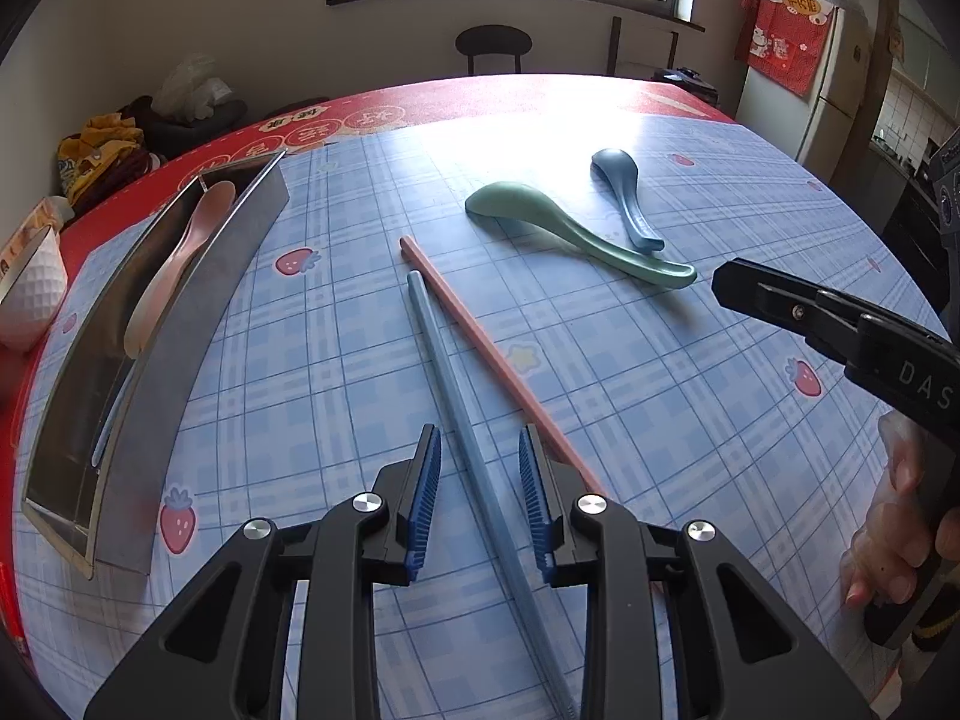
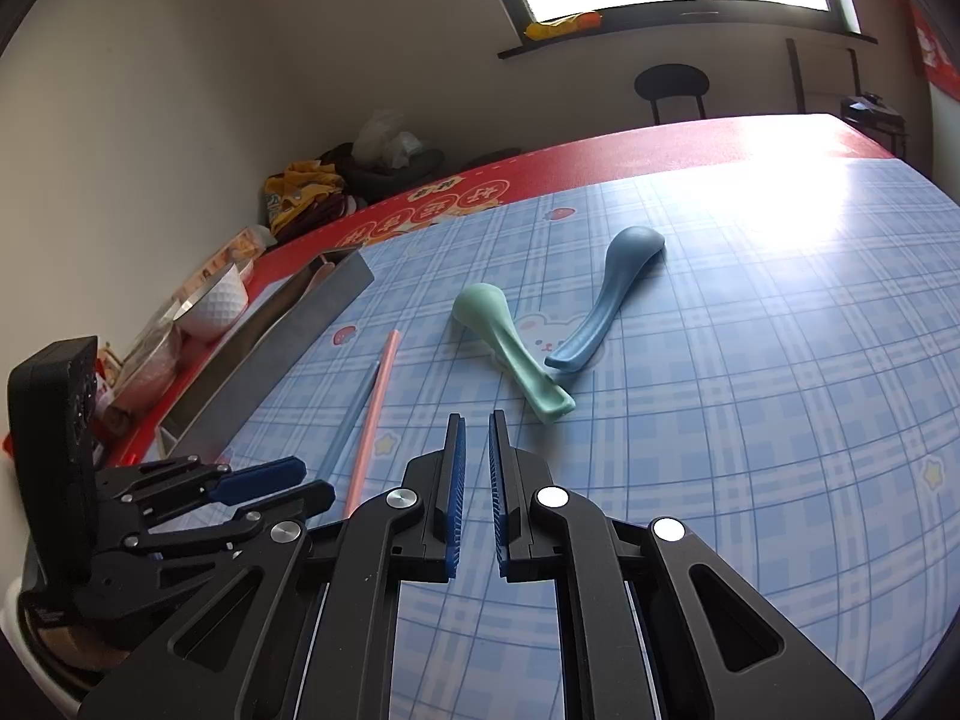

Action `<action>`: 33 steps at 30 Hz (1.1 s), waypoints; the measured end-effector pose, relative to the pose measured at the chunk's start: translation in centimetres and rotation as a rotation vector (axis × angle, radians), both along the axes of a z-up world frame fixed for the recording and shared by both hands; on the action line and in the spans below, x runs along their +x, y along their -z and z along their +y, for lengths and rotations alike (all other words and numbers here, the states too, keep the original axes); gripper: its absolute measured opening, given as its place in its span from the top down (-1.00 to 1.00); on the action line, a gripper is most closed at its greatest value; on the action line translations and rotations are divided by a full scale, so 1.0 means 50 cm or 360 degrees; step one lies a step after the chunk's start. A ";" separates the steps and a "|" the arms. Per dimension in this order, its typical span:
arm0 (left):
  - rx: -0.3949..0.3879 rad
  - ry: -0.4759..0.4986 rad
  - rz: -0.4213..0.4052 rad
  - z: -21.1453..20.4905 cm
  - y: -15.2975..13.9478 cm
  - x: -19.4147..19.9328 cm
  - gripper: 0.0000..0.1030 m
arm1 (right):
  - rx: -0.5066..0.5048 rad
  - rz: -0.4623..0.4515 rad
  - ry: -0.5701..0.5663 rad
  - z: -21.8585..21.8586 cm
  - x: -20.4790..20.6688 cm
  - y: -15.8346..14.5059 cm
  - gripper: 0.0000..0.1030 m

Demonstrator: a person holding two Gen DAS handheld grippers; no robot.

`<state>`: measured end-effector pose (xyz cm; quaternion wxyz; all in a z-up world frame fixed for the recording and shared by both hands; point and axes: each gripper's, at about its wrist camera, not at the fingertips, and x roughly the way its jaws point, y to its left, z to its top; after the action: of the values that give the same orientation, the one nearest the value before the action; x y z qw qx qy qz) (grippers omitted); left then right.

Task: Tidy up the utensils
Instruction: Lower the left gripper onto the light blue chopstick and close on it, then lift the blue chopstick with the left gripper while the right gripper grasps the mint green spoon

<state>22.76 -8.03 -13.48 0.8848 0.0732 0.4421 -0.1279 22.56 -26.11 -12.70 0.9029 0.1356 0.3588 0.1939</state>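
A blue chopstick (image 1: 447, 372) and a pink chopstick (image 1: 480, 348) lie side by side on the plaid tablecloth. My left gripper (image 1: 480, 447) is open, its fingers straddling the blue chopstick just above the cloth. A green spoon (image 1: 558, 228) and a blue spoon (image 1: 624, 198) lie beyond them. A steel tray (image 1: 204, 324) at the left holds a pink spoon (image 1: 180, 258). My right gripper (image 2: 477, 420) is empty, its jaws a narrow gap apart, short of the green spoon (image 2: 510, 342) and the blue spoon (image 2: 606, 294).
White bowls (image 2: 216, 300) and clutter stand at the table's left edge behind the tray (image 2: 282, 348). A black stool (image 1: 493, 45) stands beyond the far edge. The right gripper's body (image 1: 840, 330) reaches in from the right of the left wrist view.
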 end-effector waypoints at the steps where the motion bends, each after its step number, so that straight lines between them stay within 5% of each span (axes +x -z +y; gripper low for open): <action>1: -0.0011 0.0001 -0.0014 0.003 0.002 -0.001 0.50 | 0.0000 0.0000 0.0000 0.000 0.000 0.000 0.83; 10: -0.0011 0.0013 -0.0020 0.005 0.005 0.015 0.49 | 0.0002 0.0009 0.0004 0.000 0.002 0.003 0.83; 12: -0.0029 0.0001 -0.0033 0.010 0.005 0.015 0.82 | 0.0004 0.0015 0.0008 -0.001 0.003 0.005 0.83; 15: -0.0118 -0.0008 -0.0008 0.028 0.004 0.018 0.88 | 0.0006 0.0026 0.0008 -0.002 0.006 0.007 0.83; 19: -0.0240 -0.0010 -0.0005 0.051 -0.013 0.024 0.89 | -0.0009 0.0053 0.0005 0.001 0.012 0.011 0.83; 25: -0.0253 0.0020 -0.0143 0.068 -0.061 0.047 0.89 | -0.0038 0.0080 0.0022 0.005 0.018 0.015 0.83; 33: -0.0436 0.0032 -0.0122 0.111 -0.038 0.075 0.89 | -0.0100 0.0108 0.0083 0.009 0.027 0.017 0.83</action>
<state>26.52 -2.48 -11.59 0.9014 -0.0390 0.3858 -0.1929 23.93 -25.65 -13.58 0.8989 0.1231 0.3913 0.1542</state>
